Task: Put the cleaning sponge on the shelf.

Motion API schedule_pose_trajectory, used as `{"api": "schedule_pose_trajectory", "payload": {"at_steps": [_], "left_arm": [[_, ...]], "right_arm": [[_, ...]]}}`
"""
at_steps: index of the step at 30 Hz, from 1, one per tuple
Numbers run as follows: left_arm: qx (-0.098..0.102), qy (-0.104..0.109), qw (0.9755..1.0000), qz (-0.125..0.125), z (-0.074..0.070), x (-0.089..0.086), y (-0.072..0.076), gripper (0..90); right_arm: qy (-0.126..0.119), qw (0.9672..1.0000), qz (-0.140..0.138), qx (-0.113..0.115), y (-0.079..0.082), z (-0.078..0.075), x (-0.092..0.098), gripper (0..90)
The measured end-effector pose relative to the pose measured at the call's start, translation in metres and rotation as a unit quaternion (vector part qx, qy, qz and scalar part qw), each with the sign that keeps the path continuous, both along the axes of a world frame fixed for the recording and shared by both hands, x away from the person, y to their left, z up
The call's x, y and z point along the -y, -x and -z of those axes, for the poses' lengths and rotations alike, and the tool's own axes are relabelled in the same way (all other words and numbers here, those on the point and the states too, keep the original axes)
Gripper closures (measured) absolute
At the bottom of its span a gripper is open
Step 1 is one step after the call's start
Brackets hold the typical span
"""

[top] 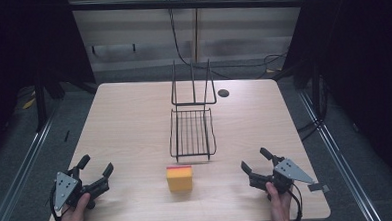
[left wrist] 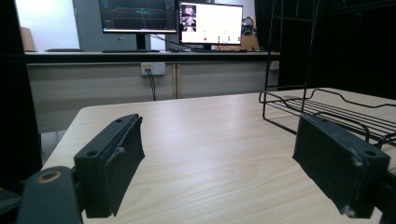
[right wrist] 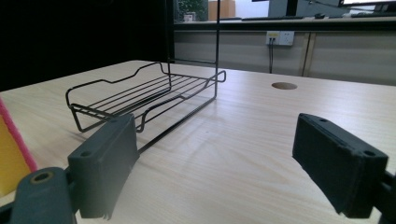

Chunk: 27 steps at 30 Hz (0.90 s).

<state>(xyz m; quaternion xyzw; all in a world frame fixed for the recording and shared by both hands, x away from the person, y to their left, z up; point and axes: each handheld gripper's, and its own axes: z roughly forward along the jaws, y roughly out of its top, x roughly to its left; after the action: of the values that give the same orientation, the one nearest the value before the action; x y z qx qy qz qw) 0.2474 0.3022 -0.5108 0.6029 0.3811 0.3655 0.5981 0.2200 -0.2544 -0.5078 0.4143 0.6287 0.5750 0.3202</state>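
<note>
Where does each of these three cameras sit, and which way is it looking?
High view: above the person's side, looking forward and down on the table; both hands, the left gripper and right gripper show.
Left gripper view: low on the left gripper, facing across the table toward monitors; its open jaws show.
Right gripper view: low on the right gripper, facing the wire rack; its open jaws show.
Shared: all three see the wire rack.

Wire rack point(top: 192, 125) and yellow block point(top: 179, 178) obstruct the table's point(top: 124, 123) middle.
</note>
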Motion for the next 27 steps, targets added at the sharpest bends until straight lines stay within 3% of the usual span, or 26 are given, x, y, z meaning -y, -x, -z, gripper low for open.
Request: {"api": "schedule_pose_trajectory", "payload": {"at_steps": [6, 12, 16, 18, 24, 27], "left_arm": [[0.000, 0.000, 1.0000, 0.000, 0.000, 0.000, 0.000, 15.6], [0.000, 0.000, 1.0000, 0.000, 0.000, 0.000, 0.000, 15.6], [0.000, 0.000, 1.0000, 0.000, 0.000, 0.000, 0.000, 15.6], [0.000, 0.000, 1.0000, 0.000, 0.000, 0.000, 0.000, 15.6], [0.000, 0.002, 1.0000, 0.000, 0.000, 0.000, 0.000, 15.6], [0.000, 0.001, 1.0000, -0.001, 0.000, 0.000, 0.000, 15.6]], "right_arm": [[-0.029, 0.9991, 0.000, -0.031, -0.004, -0.001, 0.006, 14.6], [-0.006, 0.9987, -0.025, -0.044, -0.004, -0.002, 0.005, 14.6], [-0.013, 0.9964, -0.046, -0.070, -0.004, -0.002, 0.006, 16.1], [0.003, 0.9961, -0.051, -0.072, -0.004, -0.004, 0.003, 17.2], [0.014, 0.9922, -0.088, -0.087, -0.003, -0.007, -0.006, 18.6], [0.010, 0.9919, -0.098, -0.080, -0.002, -0.008, -0.007, 20.6]]}}
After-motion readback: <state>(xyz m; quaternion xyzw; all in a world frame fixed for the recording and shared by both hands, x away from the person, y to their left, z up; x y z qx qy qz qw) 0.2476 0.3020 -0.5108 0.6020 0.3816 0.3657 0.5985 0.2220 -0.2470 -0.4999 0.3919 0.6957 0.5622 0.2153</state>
